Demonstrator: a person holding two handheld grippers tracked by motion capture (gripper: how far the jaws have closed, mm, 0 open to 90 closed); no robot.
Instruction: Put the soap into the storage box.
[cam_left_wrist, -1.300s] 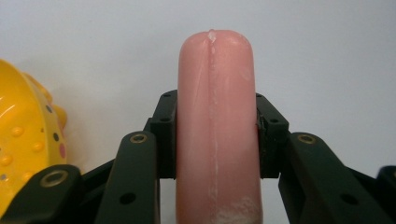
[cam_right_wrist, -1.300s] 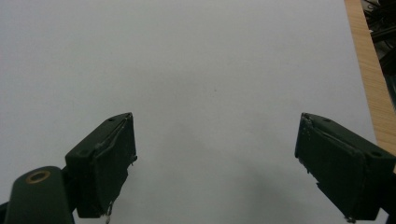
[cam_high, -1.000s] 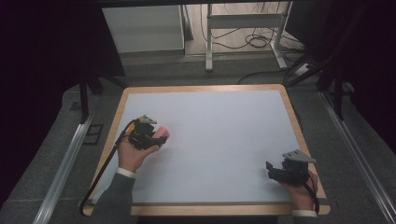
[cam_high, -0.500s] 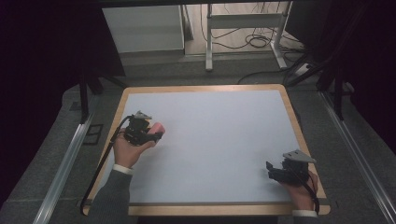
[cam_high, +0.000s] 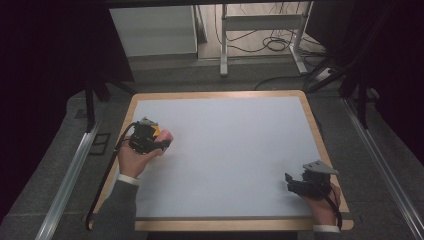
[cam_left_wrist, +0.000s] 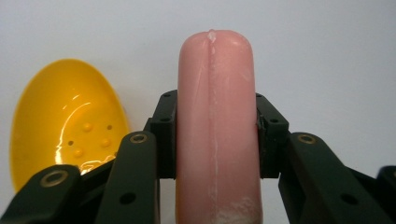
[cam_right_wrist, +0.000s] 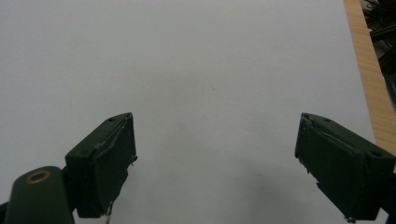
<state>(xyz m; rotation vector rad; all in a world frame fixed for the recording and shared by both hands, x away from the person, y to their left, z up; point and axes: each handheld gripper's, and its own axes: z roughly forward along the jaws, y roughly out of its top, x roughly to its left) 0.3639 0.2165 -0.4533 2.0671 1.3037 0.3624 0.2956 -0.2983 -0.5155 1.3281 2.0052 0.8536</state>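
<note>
A pink sausage-shaped object (cam_left_wrist: 215, 121) stands clamped between the pads of my left gripper (cam_left_wrist: 216, 135), its rounded end reaching past them. In the high view the same pink object (cam_high: 165, 136) sticks out of the left gripper (cam_high: 161, 143) near the mat's left edge. A yellow bowl-shaped piece (cam_left_wrist: 70, 121) lies on the mat just left of the jaws; in the high view this yellow piece (cam_high: 156, 131) peeks out behind the gripper. My right gripper (cam_high: 291, 181) rests near the mat's front right corner, and its jaws (cam_right_wrist: 219, 172) stand wide apart over bare mat.
The white mat (cam_high: 230, 150) covers a table with a wooden rim (cam_high: 320, 140). Metal rails (cam_high: 65, 190) run along both sides. A table frame and cables (cam_high: 270, 45) lie on the floor beyond the far edge.
My left hand has shifted slightly toward the far left of the mat with the pink object still gripped. The right hand has stayed put.
</note>
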